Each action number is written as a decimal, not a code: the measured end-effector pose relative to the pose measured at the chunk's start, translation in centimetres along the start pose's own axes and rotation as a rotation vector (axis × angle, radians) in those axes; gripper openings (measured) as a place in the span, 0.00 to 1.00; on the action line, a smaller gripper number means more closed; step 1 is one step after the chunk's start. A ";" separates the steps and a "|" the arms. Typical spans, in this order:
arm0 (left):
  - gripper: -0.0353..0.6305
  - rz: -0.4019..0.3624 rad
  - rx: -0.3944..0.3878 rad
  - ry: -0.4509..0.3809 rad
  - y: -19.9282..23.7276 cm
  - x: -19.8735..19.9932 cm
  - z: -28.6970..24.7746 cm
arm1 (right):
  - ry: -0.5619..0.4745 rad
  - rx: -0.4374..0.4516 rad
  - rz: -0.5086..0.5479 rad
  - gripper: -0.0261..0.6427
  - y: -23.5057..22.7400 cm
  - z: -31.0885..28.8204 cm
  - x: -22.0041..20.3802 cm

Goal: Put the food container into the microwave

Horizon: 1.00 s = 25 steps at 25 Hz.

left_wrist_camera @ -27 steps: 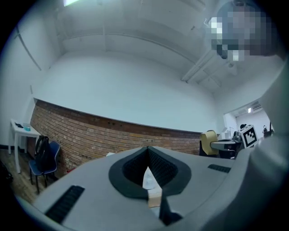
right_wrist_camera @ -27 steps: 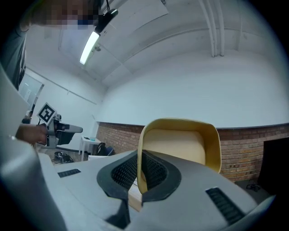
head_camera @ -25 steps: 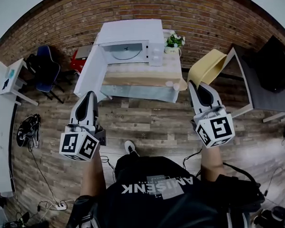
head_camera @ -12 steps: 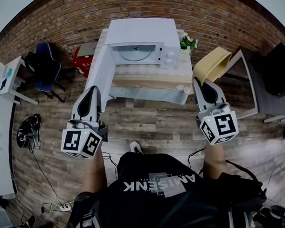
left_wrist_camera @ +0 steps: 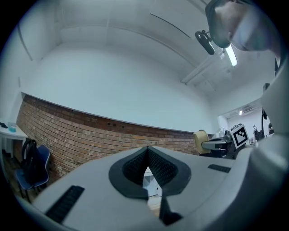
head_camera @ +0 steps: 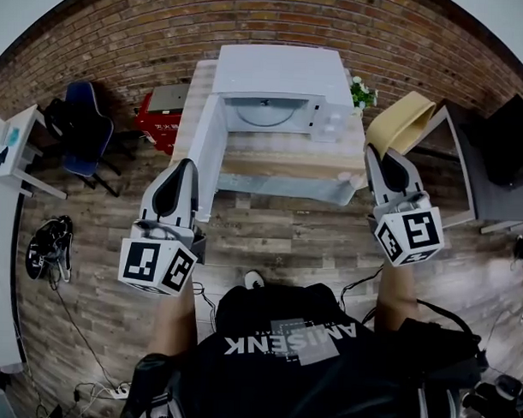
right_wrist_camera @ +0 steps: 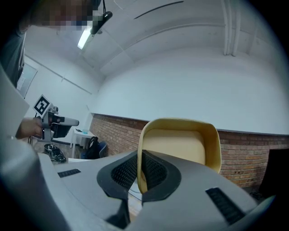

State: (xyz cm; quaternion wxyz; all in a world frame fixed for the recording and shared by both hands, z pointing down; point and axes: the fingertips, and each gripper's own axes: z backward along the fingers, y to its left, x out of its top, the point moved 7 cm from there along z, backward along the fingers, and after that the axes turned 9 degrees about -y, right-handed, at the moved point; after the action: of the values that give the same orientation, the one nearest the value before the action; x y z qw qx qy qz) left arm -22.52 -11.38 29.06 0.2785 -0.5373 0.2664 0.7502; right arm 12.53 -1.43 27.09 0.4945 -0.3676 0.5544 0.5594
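Left gripper (head_camera: 185, 167) hangs over the wooden floor (head_camera: 286, 239), short of the surface (head_camera: 280, 166). Its jaws meet at the tips with nothing between them. In the left gripper view (left_wrist_camera: 147, 152) only a thin slit shows below the tips, with a sliver of something white beyond it.

Right gripper (head_camera: 383, 155) is held about level with it on the other side, jaws likewise together and empty. In its own view (right_wrist_camera: 140, 155) the yellow chair (right_wrist_camera: 180, 144) stands behind the jaws, not in them.

The microwave (head_camera: 279, 72) sits at the back of the surface with its door (head_camera: 208, 159) swung wide to the left. Its cavity is shadowed and hard to see into.

The food container (head_camera: 344, 175) is too small to make out well. It seems to be the pale round thing at the surface's front right corner, nearer the right gripper and touched by neither.
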 end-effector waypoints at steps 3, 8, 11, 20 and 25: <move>0.07 0.006 -0.009 -0.007 1.3 -0.2 0.1 | -0.001 0.018 0.014 0.10 1.0 -1.4 0.3; 0.07 0.025 -0.005 0.000 2.1 -1.0 0.5 | -0.005 0.083 0.044 0.10 2.6 -3.7 0.7; 0.07 0.020 0.008 0.009 2.7 -1.5 0.2 | -0.017 0.107 0.044 0.10 2.6 -5.4 0.5; 0.07 -0.026 0.101 0.021 3.5 -2.0 -2.3 | -0.070 0.242 0.034 0.10 0.9 -11.8 -0.7; 0.07 -0.060 0.164 0.010 3.7 -2.2 -4.5 | -0.098 0.328 0.008 0.10 -0.9 -16.4 -2.1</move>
State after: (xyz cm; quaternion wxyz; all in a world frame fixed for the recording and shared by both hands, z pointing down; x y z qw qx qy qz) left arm -21.59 -17.45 30.27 0.3426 -0.5240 0.3122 0.7145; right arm 11.66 -17.95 27.00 0.5722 -0.2519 0.6150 0.4805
